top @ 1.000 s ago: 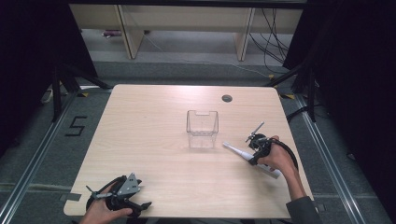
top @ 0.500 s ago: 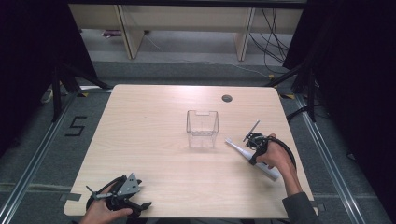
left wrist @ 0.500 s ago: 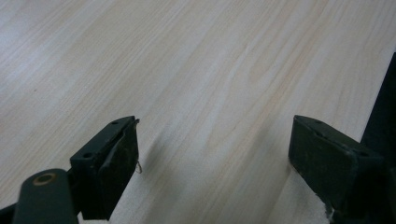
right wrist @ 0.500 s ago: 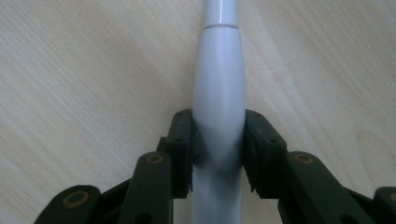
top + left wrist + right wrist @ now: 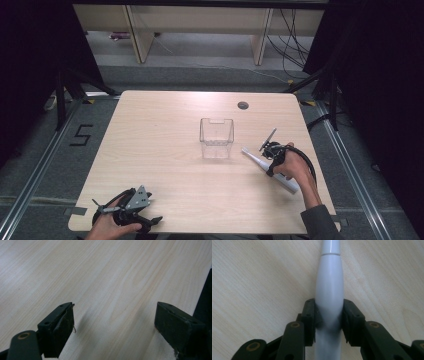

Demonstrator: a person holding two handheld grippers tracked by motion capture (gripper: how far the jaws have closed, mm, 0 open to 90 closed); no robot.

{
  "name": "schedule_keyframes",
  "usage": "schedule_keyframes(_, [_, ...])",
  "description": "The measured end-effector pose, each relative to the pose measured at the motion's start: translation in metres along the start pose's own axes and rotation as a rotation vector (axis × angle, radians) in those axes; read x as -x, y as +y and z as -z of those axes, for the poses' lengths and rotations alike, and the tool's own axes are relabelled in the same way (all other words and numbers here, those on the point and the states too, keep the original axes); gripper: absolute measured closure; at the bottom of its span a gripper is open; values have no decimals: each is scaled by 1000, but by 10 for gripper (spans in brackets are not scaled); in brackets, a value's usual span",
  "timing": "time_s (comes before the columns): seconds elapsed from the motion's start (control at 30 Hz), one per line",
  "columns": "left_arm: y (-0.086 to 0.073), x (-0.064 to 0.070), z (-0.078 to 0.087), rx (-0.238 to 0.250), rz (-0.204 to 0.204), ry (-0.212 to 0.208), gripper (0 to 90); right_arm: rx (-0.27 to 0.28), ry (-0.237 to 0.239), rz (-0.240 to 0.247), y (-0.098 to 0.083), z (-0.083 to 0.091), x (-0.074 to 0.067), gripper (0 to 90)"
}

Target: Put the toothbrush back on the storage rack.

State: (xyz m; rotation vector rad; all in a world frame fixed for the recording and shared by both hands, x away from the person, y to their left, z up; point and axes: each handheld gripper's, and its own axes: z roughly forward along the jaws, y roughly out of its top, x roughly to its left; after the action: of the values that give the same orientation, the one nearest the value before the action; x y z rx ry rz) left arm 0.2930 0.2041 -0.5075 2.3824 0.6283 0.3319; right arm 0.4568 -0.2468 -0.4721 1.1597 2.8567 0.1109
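Observation:
A long white pen-shaped object [image 5: 252,157] lies slantwise at the table's right, its slim end pointing toward a clear plastic box [image 5: 217,138]. My right gripper [image 5: 270,156] is shut on its thick middle. In the right gripper view both black pads [image 5: 310,315] press the sides of the white body [image 5: 329,282], and the gripper [image 5: 329,308] points along it. My left gripper [image 5: 145,212] rests at the table's near left corner, held by a hand. Its jaws stand wide open over bare wood [image 5: 112,290], the gripper [image 5: 113,322] holding nothing.
The pale wooden table [image 5: 160,130] has a round cable hole [image 5: 243,105] at the back. The clear box stands empty near the middle. Dark floor, rails and cables surround the table. The table's near edge runs close beside the left gripper.
The right gripper and the white object's slim end have shifted very slightly away from me. The left gripper has kept still.

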Motion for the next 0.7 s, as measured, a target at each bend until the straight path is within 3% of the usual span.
schedule_keyframes(0.03, [0,0,0,1,0,0,157,-2,-5,-14,0,1,-1,668])
schedule_keyframes(0.1, [0,1,0,13,2,7,156,15,-6,30,-2,-1,4,668])
schedule_keyframes(0.13, [0,0,0,13,2,7,156,5,0,-14,-1,1,1,669])
schedule_keyframes(0.17, [0,0,0,12,2,7,157,8,-1,-26,-2,2,2,669])
schedule_keyframes(0.27, [0,0,0,12,1,7,156,40,-12,-3,-4,4,6,669])
schedule_keyframes(0.37, [0,0,0,12,1,7,156,64,-9,-29,-6,7,6,669])
schedule_keyframes(0.47, [0,0,0,13,1,7,156,87,-28,-16,-7,9,8,670])
schedule_keyframes(0.7, [0,0,0,12,2,4,156,148,-24,-29,-10,20,10,670])
